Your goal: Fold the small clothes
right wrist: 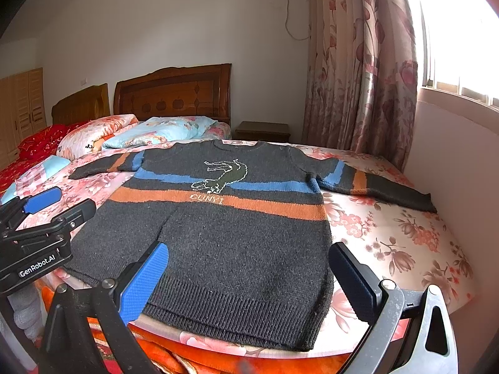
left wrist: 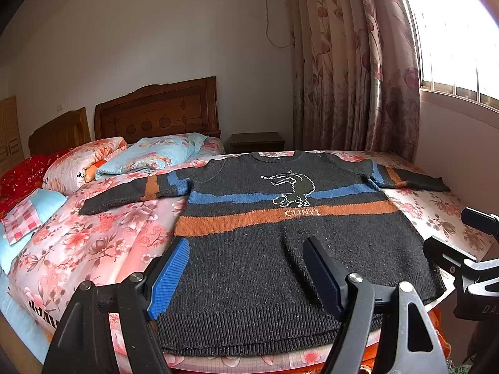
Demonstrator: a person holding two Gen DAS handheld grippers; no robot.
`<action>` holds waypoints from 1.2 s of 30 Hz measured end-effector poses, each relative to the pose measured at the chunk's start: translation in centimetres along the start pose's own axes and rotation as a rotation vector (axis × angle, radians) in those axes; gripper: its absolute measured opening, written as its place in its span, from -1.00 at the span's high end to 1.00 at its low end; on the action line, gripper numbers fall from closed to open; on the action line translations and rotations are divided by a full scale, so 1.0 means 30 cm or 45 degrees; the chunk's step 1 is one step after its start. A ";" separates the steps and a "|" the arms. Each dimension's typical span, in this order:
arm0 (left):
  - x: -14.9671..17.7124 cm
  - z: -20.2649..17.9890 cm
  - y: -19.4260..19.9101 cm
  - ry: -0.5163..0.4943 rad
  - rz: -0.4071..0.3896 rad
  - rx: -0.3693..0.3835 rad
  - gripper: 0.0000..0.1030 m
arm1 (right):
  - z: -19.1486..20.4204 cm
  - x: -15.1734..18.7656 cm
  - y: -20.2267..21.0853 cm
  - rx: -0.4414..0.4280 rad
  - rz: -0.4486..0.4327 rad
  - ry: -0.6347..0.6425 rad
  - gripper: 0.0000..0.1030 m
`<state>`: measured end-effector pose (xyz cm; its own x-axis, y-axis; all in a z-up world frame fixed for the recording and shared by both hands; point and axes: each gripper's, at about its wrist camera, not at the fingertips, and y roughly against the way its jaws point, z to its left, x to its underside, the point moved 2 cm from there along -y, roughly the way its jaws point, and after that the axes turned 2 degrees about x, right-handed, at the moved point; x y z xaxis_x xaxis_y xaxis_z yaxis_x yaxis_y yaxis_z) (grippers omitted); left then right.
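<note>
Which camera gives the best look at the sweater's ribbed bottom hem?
The right wrist view: the sweater's ribbed hem runs nearly unbroken between the open right gripper's fingers. In the left wrist view the hem is partly hidden behind the open left gripper's fingers and frame.

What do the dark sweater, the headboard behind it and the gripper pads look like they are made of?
Sweater: knitted yarn, probably wool or acrylic; matte, fuzzy, with a ribbed hem and visible stitches.
Headboard: carved wood with a glossy reddish-brown varnish; it shows highlights and inlaid panels.
Pads on the right gripper and left gripper: likely rubber or soft plastic, matte blue, finely ridged.
</note>
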<state>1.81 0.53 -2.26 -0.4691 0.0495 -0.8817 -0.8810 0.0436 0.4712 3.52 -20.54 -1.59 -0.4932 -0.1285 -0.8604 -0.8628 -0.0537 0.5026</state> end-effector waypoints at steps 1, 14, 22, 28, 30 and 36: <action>0.001 0.000 0.000 -0.001 0.000 0.000 -0.49 | 0.000 0.001 0.000 0.000 0.000 -0.001 -1.00; 0.002 -0.005 0.001 -0.001 0.000 0.000 -0.49 | 0.003 0.006 -0.002 -0.002 0.003 -0.001 -1.00; 0.002 -0.006 0.000 -0.001 0.000 0.000 -0.49 | 0.003 0.010 -0.005 -0.004 0.009 -0.004 -1.00; 0.009 -0.020 -0.008 -0.003 0.013 0.001 -0.49 | 0.003 0.021 -0.016 -0.010 0.027 -0.009 -1.00; 0.015 -0.022 -0.016 0.001 0.024 0.002 -0.49 | 0.002 0.025 -0.024 -0.012 0.038 -0.012 -1.00; -0.008 -0.031 -0.085 -0.016 0.084 0.042 -0.49 | -0.011 0.014 -0.088 -0.012 0.080 -0.003 -1.00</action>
<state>4.12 -0.51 -3.28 -0.5253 0.0658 -0.8484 -0.8454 0.0728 0.5291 5.62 -20.78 -3.24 -0.5465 -0.1299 -0.8273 -0.8292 -0.0547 0.5563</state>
